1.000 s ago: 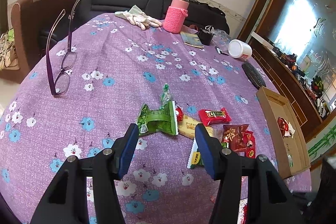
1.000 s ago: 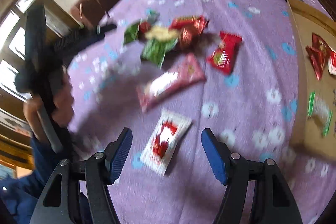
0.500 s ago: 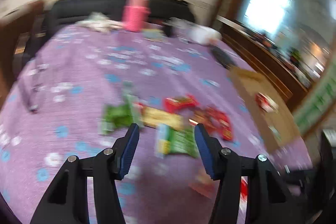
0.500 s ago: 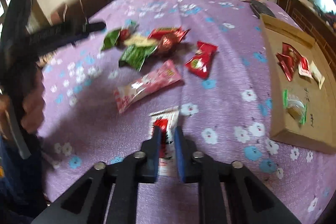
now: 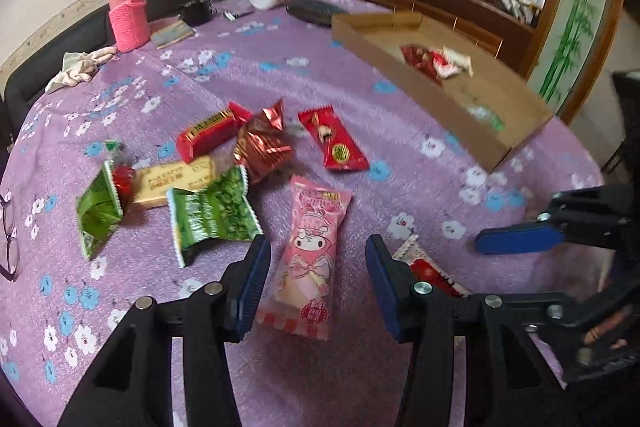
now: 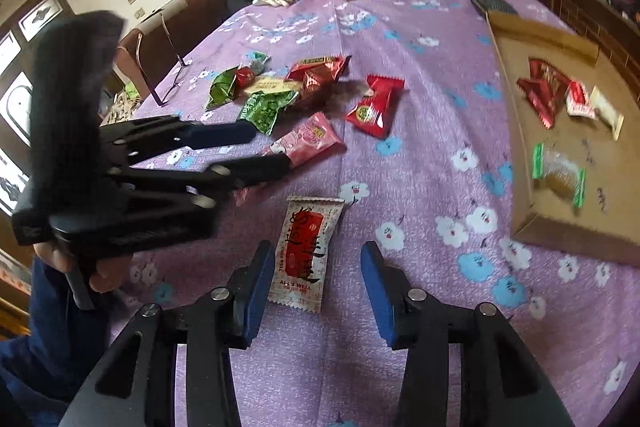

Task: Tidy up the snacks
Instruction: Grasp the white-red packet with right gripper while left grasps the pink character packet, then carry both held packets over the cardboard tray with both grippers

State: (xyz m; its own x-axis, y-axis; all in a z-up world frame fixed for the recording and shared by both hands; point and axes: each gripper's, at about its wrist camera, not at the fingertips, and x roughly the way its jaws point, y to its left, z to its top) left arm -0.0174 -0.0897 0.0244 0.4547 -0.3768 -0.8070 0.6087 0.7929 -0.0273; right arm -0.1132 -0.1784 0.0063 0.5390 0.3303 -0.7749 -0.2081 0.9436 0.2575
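- A round table under a purple flowered cloth (image 5: 328, 75) holds loose snack packets; a shallow cardboard tray (image 5: 420, 67) sits at the far right with a few packets already inside.
- The left gripper (image 5: 318, 287) points down at a long pink packet (image 5: 312, 247) printed with a cartoon character. The packet's near end lies between the two blue pads, which stand clear of it on both sides. The jaws are closing but do not yet press the wrapper.
- The right gripper (image 6: 316, 291) hovers over a white and red packet (image 6: 306, 251) that lies flat on the cloth. Its jaws are opening and nothing is gripped; the packet's near end lies between the pads, untouched.
- Far and left of the pink packet lies a cluster: two green packets (image 5: 212, 219), a beige bar (image 5: 176, 179), a crumpled red foil bag (image 5: 262, 147) and a flat red packet (image 5: 334, 143).
- Judgement on the left pick: centre the pads across the pink packet's narrow width, lower until they bracket it near the cloth, then close on its sides, not on the flimsy sealed edge.
- The green packet just left of the left pad sits close; keeping the pad clear avoids dragging it along.
- The right gripper probably needs to lower around its packet and close more squarely.
- Both packets presumably go into the tray on the right.
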